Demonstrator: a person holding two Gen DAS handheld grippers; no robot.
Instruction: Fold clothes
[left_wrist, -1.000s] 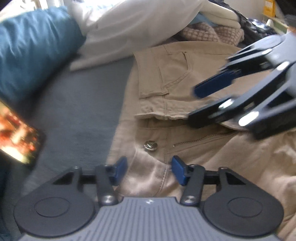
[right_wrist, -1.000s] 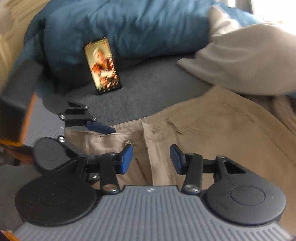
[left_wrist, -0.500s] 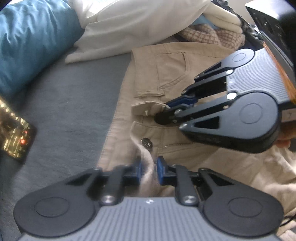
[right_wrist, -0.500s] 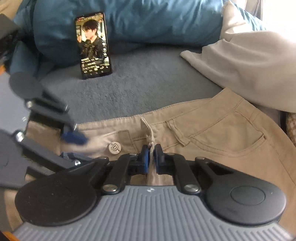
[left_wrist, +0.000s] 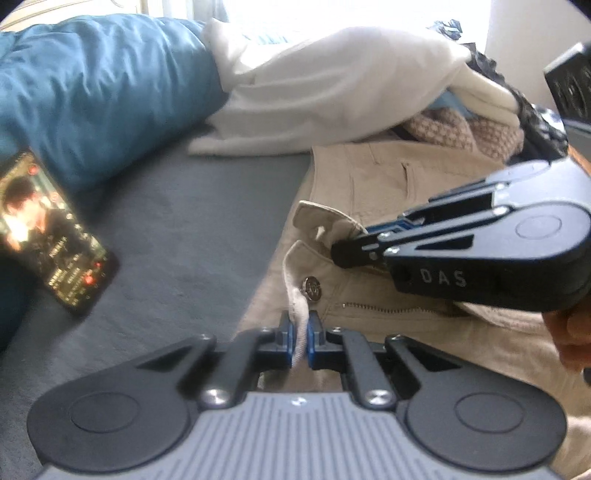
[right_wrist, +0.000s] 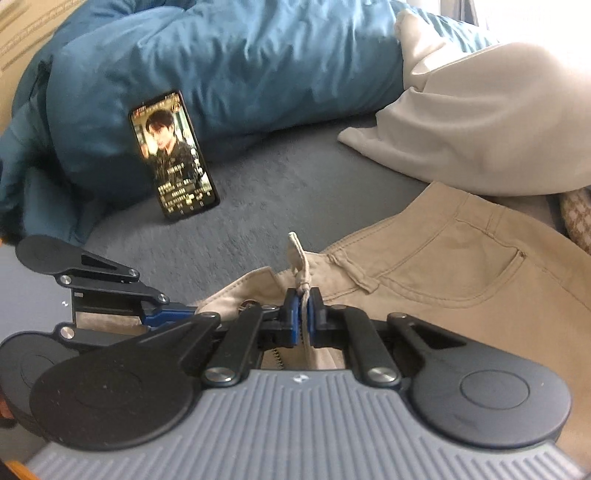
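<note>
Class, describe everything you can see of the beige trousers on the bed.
The beige trousers look like cotton twill, lying fairly flat on the grey bed cover, waist toward the grippers. A metal button, open zip, belt loops and stitched pockets show. The fly is undone, the two waistband ends pulled up. The left gripper pinches one end, the right gripper the other. A white garment overlaps their far edge.

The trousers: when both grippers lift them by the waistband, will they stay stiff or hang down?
The trousers will likely hang limp: the waistband already bunches between the left gripper pads. The right gripper pinches only a thin edge, so it might slip. The fabric looks thick, probably fairly heavy.
</note>
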